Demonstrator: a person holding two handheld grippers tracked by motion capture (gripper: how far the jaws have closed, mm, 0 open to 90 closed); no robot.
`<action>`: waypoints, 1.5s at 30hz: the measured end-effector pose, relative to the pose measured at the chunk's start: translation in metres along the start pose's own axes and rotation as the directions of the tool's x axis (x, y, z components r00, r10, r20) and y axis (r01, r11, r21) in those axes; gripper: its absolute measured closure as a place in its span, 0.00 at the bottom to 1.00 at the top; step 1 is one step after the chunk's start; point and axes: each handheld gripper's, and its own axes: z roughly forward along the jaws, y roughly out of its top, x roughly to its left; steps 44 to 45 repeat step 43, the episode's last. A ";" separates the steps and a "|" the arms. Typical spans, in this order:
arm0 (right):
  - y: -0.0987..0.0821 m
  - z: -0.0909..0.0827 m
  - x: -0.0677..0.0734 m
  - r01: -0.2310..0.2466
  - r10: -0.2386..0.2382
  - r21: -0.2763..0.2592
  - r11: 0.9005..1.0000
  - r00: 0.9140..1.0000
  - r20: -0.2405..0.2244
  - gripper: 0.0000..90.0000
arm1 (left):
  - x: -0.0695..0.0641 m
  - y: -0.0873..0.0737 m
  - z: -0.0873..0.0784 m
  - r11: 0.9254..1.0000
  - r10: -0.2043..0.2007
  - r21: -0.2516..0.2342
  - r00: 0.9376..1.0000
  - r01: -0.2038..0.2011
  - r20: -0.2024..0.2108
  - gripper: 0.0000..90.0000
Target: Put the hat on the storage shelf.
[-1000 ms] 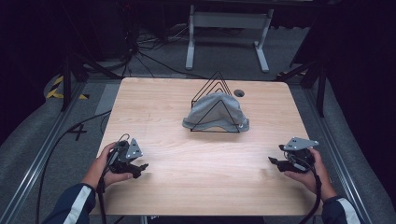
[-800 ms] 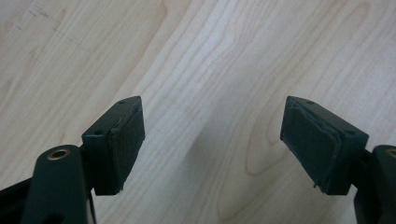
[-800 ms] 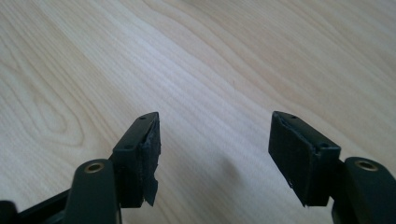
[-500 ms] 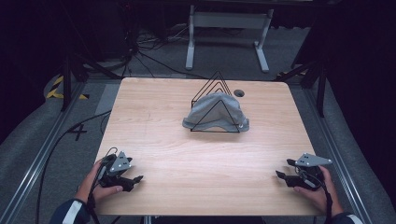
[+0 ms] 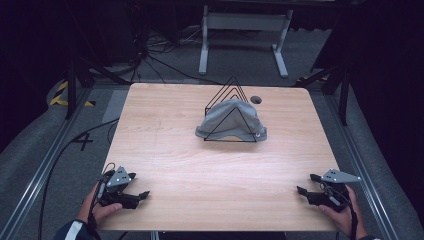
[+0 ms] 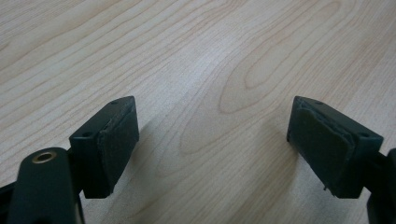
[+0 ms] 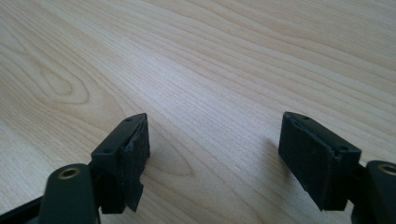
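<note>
A grey cloth hat [image 5: 230, 120] is draped over a black wire rack [image 5: 231, 95] at the far middle of the wooden table [image 5: 210, 170]. My left gripper [image 5: 139, 196] rests at the near left corner, held by a hand, open and empty. Its two black pads [image 6: 116, 140] stand wide apart just above bare wood [image 6: 205, 93]. At the near right corner my right gripper [image 5: 305, 185] is open too, with nothing between its pads [image 7: 317, 154], pointing along the wood [image 7: 210, 84].
A small round hole [image 5: 256, 99] sits in the tabletop behind the rack. Beyond the table stand a white metal frame [image 5: 240, 30] and cables [image 5: 150, 55] on the dark floor. Rails [image 5: 45, 165] run along both table sides.
Both hands have drawn the grippers back toward the near edge and out to the corners. The hat and rack have not moved.
</note>
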 end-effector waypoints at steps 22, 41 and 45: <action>0.000 0.000 -0.001 -0.015 0.015 0.000 1.000 1.000 0.014 0.25 | 0.000 0.000 0.001 1.000 -0.004 -0.003 1.000 0.004 -0.011 0.17; 0.000 0.000 -0.001 -0.022 0.022 0.001 1.000 1.000 0.021 0.25 | 0.000 0.000 0.002 1.000 -0.006 -0.004 1.000 0.006 -0.010 0.16; -0.001 0.000 -0.001 -0.022 0.022 0.001 1.000 1.000 0.022 0.25 | 0.000 0.001 0.002 1.000 -0.006 -0.004 1.000 0.006 -0.009 0.15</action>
